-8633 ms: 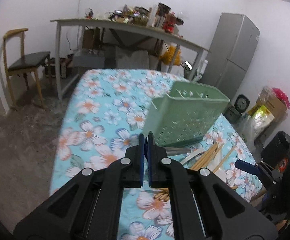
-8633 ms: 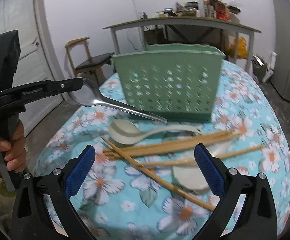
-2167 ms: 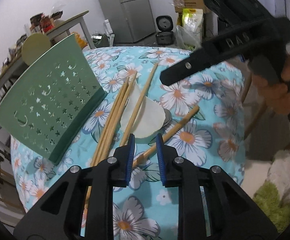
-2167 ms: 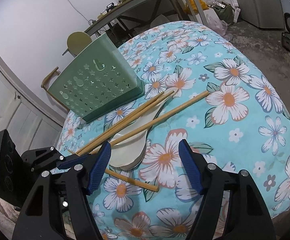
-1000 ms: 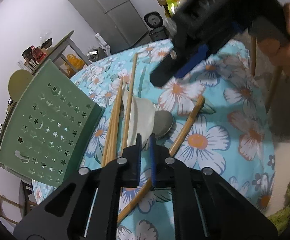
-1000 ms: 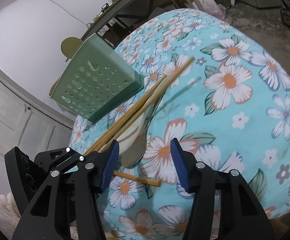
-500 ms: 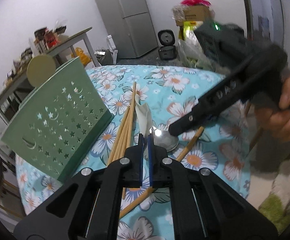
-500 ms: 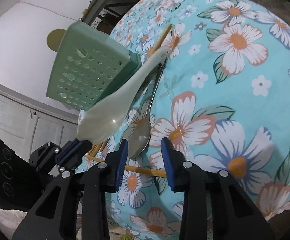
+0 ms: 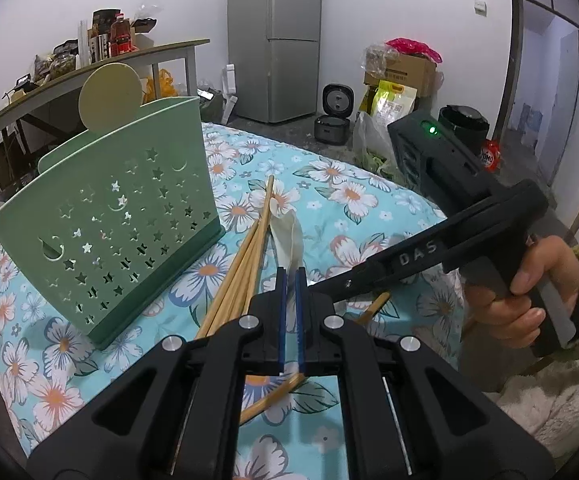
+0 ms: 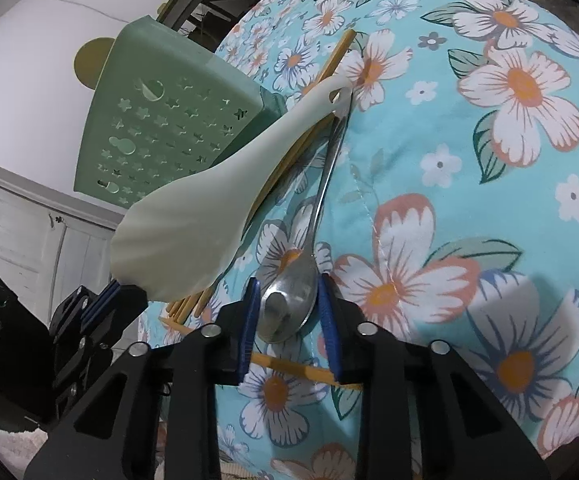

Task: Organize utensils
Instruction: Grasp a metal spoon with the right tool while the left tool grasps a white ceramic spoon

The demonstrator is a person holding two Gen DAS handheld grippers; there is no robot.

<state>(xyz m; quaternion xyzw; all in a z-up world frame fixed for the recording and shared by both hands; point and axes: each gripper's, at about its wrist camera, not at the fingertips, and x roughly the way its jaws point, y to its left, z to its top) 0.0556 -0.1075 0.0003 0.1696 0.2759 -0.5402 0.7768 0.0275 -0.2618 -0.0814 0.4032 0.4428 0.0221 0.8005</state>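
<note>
My left gripper [image 9: 288, 274] is shut on the wide end of a pale rice paddle [image 10: 225, 192], which hangs tilted above the table; in the left wrist view the paddle [image 9: 287, 232] shows edge-on. A metal spoon [image 10: 325, 184] lies on the floral tablecloth [image 10: 489, 160]. My right gripper [image 10: 288, 286] has its jaws closing either side of the spoon's bowl, pads close to its rim, with the spoon still flat on the cloth. Several wooden chopsticks [image 9: 245, 264] lie beside the green perforated caddy [image 9: 121, 220]. One chopstick [image 10: 289, 366] lies crosswise under the right gripper.
A yellow disc [image 9: 109, 96] sticks up from the caddy. A person's hand [image 9: 529, 292] holds the right gripper's handle at the table's near edge. Behind stand a fridge [image 9: 275, 40], a cluttered side table [image 9: 89, 68], a rice cooker [image 9: 337, 114] and boxes [image 9: 401, 76].
My left gripper has lifted the paddle off the table and rolled upright. The right gripper has come down over the metal spoon's bowl and its jaws have narrowed.
</note>
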